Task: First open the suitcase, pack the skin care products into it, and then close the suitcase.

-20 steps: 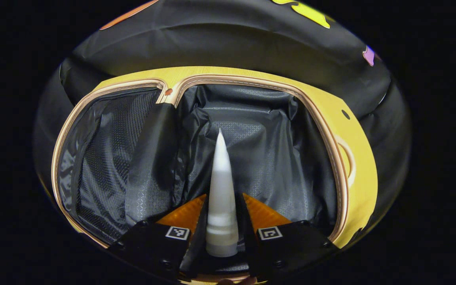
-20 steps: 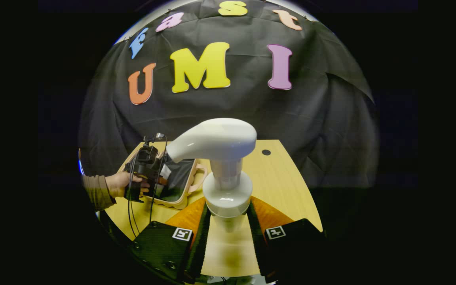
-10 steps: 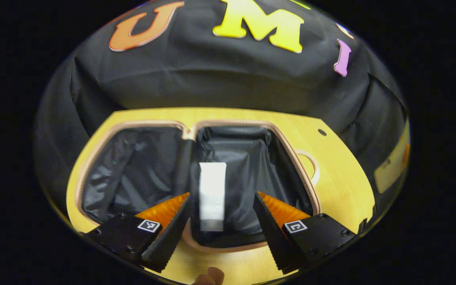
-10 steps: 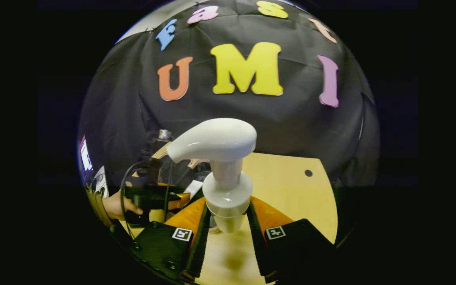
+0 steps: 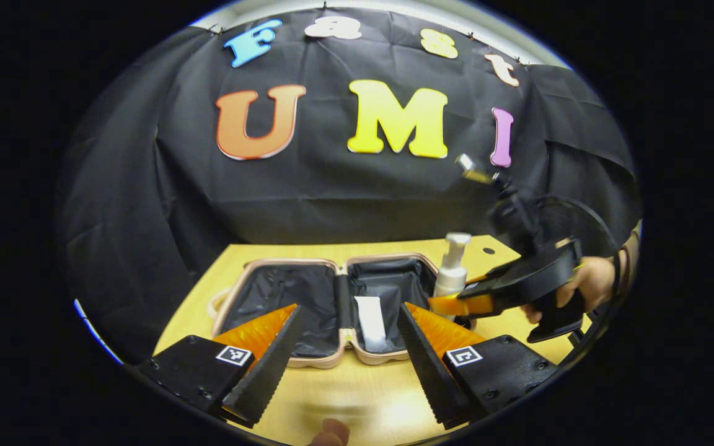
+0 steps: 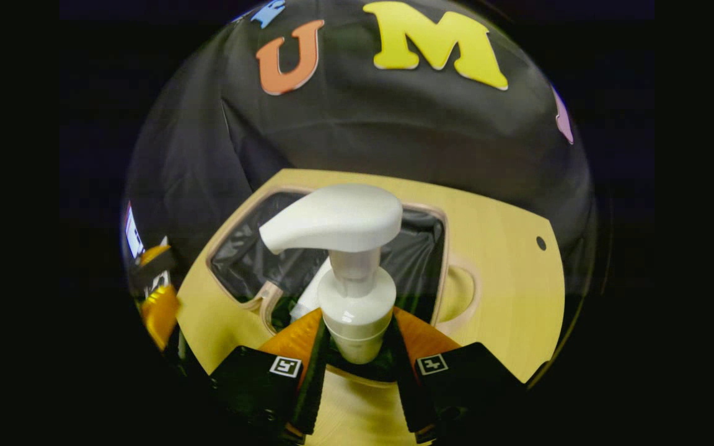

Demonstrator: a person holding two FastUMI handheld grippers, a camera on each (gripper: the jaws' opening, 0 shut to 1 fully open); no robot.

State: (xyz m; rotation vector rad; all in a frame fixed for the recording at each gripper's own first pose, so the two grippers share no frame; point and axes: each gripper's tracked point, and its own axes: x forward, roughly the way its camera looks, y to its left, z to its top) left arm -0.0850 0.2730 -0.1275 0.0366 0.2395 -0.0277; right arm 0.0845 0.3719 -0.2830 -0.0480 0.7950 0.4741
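Surface: light wooden tabletop (image 5: 357,396) with a small dark hole near its far right corner, black cloth wall behind. The suitcase (image 5: 282,362) lies open flat on it, both halves lined in black fabric, pale pink rim, a loop handle on each outer side. A white tube (image 5: 370,322) lies in the right half, lengthwise, close to the hinge.

My left gripper (image 5: 348,350): held back from the suitcase at the near edge of the tabletop, looking forward over the near rim. Jaws wide apart, nothing between them, touching nothing. (A fingertip shows at the bottom edge of the left gripper view.)

My right gripper (image 6: 357,347): in the left gripper view it reaches in from the right, held by a hand (image 5: 586,285), with a cable looping above it; its fingers point towards the right half of the suitcase. Jaws closed on the white pump bottle (image 6: 351,297), gripping it at the collar just below the pump head, one finger on each side. The bottle stands upright in the grip, nozzle pointing to the left in the right gripper view. In the left gripper view the bottle is at the right half's outer edge; in the right gripper view the black lining sits behind and below it. Whether its base touches the lining I cannot tell.
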